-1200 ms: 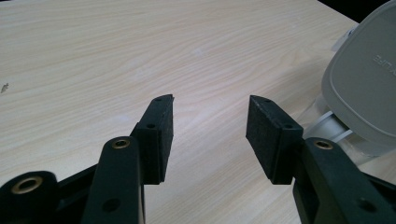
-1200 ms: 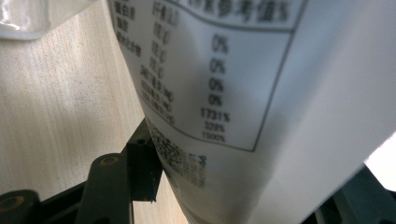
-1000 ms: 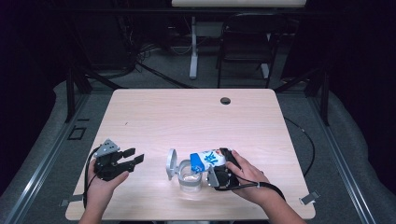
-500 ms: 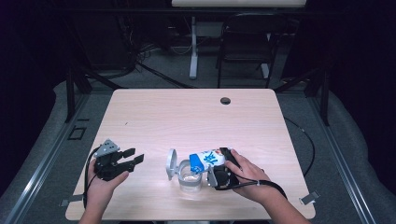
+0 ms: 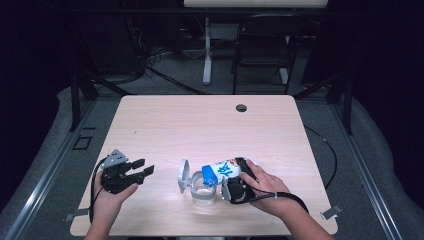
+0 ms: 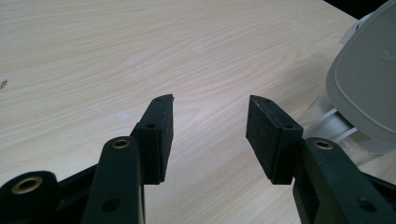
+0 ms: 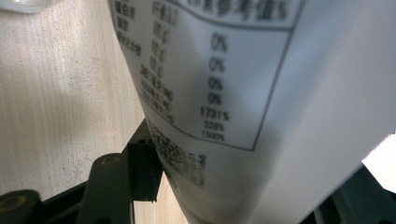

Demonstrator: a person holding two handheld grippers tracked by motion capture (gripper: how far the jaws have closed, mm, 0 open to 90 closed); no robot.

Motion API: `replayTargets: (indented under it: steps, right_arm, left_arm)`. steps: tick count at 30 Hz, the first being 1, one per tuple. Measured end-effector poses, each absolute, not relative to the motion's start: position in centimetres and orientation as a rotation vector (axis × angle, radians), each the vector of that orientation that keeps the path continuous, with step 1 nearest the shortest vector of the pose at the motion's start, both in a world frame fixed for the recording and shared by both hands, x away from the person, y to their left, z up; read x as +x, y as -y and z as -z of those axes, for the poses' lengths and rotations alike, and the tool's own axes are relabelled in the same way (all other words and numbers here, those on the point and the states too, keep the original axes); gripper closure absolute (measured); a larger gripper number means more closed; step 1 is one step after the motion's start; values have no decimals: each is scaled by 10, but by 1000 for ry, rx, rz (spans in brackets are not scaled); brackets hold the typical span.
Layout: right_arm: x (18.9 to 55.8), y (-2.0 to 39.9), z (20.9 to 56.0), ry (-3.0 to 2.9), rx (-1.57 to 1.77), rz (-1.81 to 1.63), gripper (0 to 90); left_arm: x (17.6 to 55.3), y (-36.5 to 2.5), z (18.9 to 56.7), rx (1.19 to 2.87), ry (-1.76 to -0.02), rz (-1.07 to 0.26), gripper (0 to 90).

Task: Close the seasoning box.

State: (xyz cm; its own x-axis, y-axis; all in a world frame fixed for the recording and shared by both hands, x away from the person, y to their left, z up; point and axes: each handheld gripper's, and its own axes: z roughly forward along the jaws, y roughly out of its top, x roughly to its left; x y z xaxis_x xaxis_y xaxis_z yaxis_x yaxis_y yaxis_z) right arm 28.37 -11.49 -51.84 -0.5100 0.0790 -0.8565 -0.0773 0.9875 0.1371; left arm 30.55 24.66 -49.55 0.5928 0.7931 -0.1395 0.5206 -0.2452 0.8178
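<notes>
Right gripper clamped on tilted bottle, mouth over open jar for pouring; left gripper open, empty, resting aside.

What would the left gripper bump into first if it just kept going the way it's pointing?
Probably the grey lid hinged open on the clear jar. The left gripper, open and empty, points across bare table toward it; in its own view the lid sits slightly off to one side, so it might only graze it.

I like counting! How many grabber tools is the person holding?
2. The black left gripper sits open over the left of the pale wooden table; the black right gripper clamps the tilted white-and-blue container.
</notes>
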Motion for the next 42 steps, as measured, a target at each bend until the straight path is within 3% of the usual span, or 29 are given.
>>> replayTargets:
  steps: [42]
  right_arm:
    - [281,110,514,-2054,-82,-91,423]
  left_arm:
    - [306,-249,496,1912,-1064,-378,519]
